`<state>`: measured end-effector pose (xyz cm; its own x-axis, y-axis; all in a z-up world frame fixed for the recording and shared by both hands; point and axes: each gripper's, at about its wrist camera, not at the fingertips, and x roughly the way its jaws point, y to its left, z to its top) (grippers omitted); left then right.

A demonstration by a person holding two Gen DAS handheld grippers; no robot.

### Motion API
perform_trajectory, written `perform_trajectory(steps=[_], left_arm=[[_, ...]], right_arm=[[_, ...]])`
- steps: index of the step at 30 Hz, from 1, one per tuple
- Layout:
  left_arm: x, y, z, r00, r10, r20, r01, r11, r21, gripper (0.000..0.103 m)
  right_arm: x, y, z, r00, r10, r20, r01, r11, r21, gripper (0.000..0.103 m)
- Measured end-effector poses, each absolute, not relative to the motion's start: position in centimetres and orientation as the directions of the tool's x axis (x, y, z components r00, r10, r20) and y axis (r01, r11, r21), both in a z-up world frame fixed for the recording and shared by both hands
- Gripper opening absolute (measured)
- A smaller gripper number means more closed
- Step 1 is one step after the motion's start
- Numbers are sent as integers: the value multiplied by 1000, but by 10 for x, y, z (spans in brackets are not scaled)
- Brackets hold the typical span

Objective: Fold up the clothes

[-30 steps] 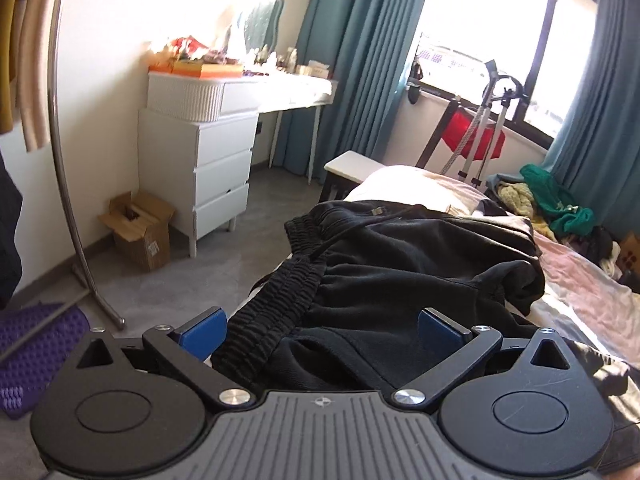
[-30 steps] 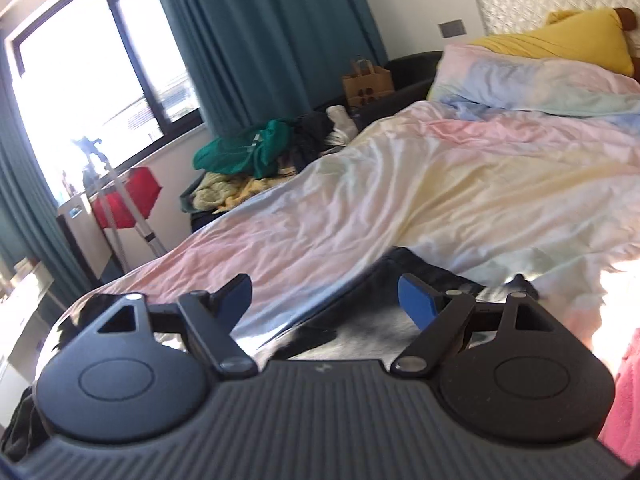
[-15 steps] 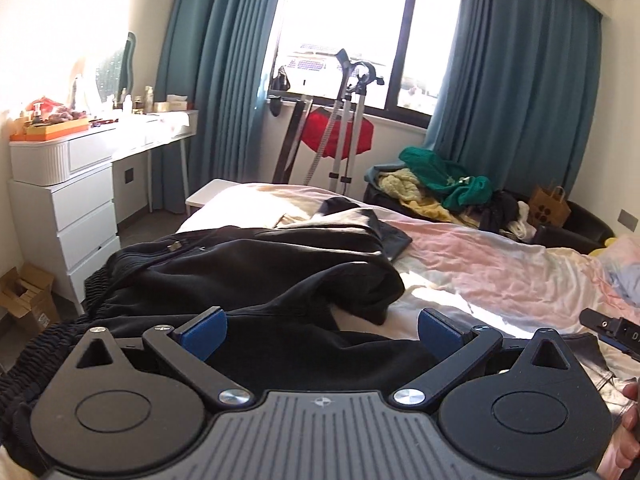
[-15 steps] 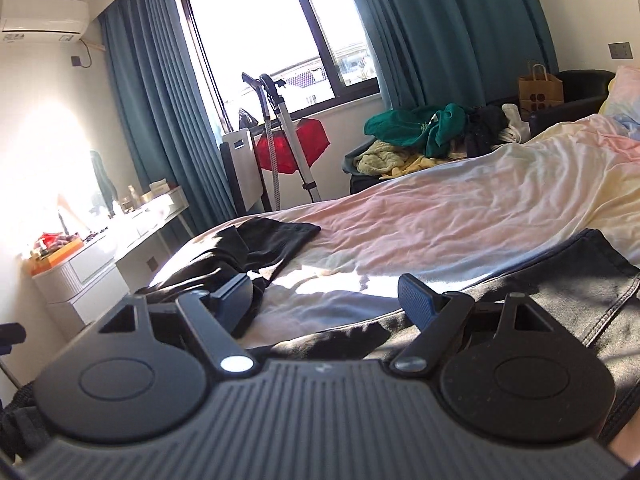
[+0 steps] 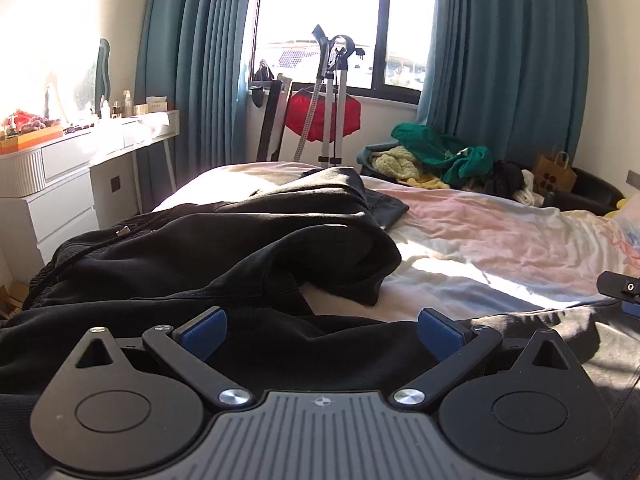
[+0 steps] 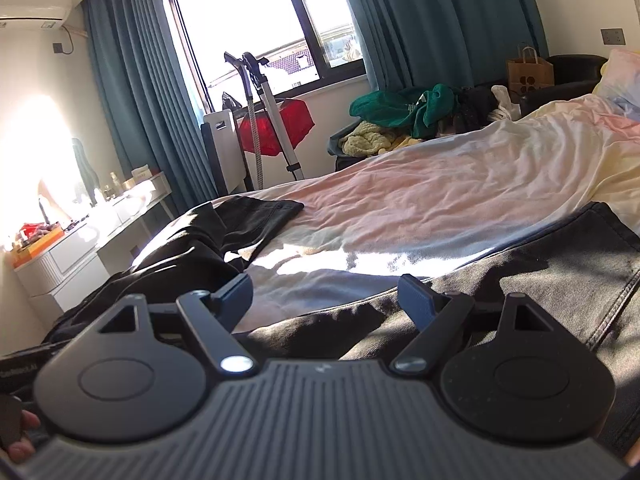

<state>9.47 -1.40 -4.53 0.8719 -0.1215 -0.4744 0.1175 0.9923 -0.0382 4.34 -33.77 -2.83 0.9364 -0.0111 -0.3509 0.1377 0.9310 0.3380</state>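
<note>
Black trousers lie crumpled across the near side of the bed, waistband at the left, one leg bunched toward the foot. My left gripper is open and empty, just above the black cloth. In the right wrist view the same trousers lie at the left, and a flat dark grey leg stretches right. My right gripper is open and empty over the near edge of that leg. Its tip shows at the right edge of the left wrist view.
A pastel sheet covers the bed. A white dresser and desk stand at the left. A red chair and a metal stand are by the window. A heap of green and yellow clothes and a paper bag lie behind the bed.
Both grippers have swung round to face the window. The left one turned right from the dresser side; the right one turned left from the pillows. Both stayed open.
</note>
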Motion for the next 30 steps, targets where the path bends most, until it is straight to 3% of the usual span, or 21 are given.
perform_trajectory(steps=[3, 6, 8, 10, 11, 16, 19, 26, 30], left_arm=[[94, -10, -42, 879, -133, -458, 122, 991, -55, 103], [91, -7, -37, 885, -134, -446, 119, 991, -62, 103], [87, -3, -31, 892, -133, -433, 111, 991, -76, 103], [81, 4, -25, 898, -133, -419, 97, 990, -106, 103], [80, 8, -23, 898, -137, -417, 92, 988, -127, 103], [80, 21, -20, 892, -165, -421, 81, 974, -211, 103], [86, 22, -31, 890, -157, -428, 85, 980, -182, 103], [125, 34, -69, 874, -136, -467, 54, 981, -184, 103], [143, 45, -88, 861, -148, -487, 41, 974, -222, 103]], right_arm=[[48, -334, -30, 940, 2, -342, 120, 935, 333, 81], [48, -330, -33, 934, 15, -357, 112, 936, 333, 70], [50, -330, -36, 923, 22, -385, 123, 930, 347, 55], [62, -334, -38, 902, 57, -429, 128, 911, 391, 30], [74, -335, -39, 891, 86, -446, 125, 897, 424, 27], [155, -340, -50, 858, 223, -463, 126, 782, 611, 28], [227, -335, -70, 846, 296, -443, 146, 670, 728, 30], [376, -311, -115, 834, 279, -477, 205, 644, 737, 36], [428, -308, -128, 854, 275, -441, 192, 622, 759, 35]])
